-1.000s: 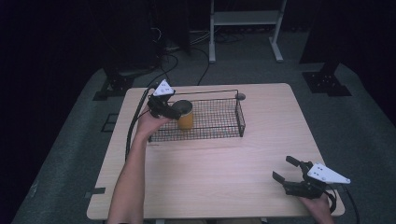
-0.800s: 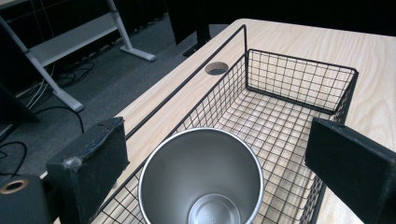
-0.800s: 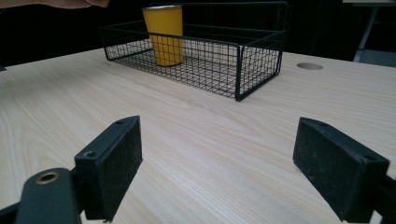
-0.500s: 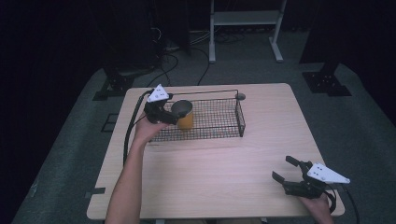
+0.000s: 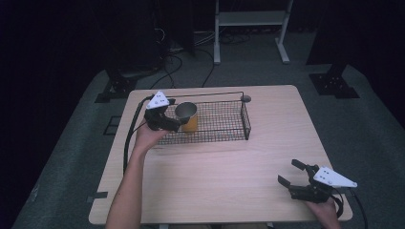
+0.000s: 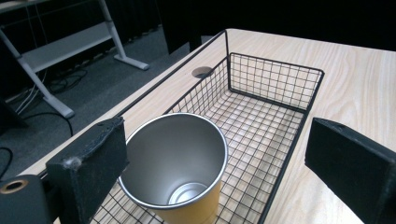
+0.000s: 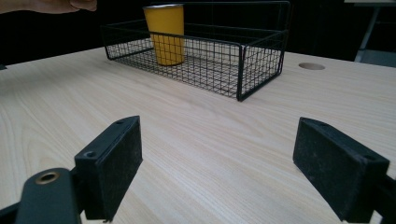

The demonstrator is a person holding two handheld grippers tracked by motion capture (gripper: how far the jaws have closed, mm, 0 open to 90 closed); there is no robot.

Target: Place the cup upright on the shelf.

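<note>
A yellow metal cup [image 5: 187, 117] with a bare steel inside stands upright in the near-left end of a black wire basket [image 5: 224, 125] on a light wooden table [image 5: 229, 167]. In the left gripper view, the cup [image 6: 175, 163] sits between the left gripper's [image 6: 215, 163] two black jaws, which are spread wide. The left-hand jaw is close against the cup's rim, possibly touching it; the other jaw is well clear, out past the basket's [image 6: 280, 116] long side. Nothing is clamped. From above, the left gripper [image 5: 168, 120] hovers at the basket's left end, just beside the cup.

The right gripper [image 5: 297, 180] rests low over the table's near right corner, jaws apart and empty. Ahead of it, well away, stand the basket [image 7: 205, 51] and cup [image 7: 164, 33].

Risk, as a judgement: the cup is tall, light and free-standing, so a sideways nudge from the near jaw could tip it over in the basket. If the jaws close from here, the far jaw may catch the basket wall and drag the whole basket.
</note>
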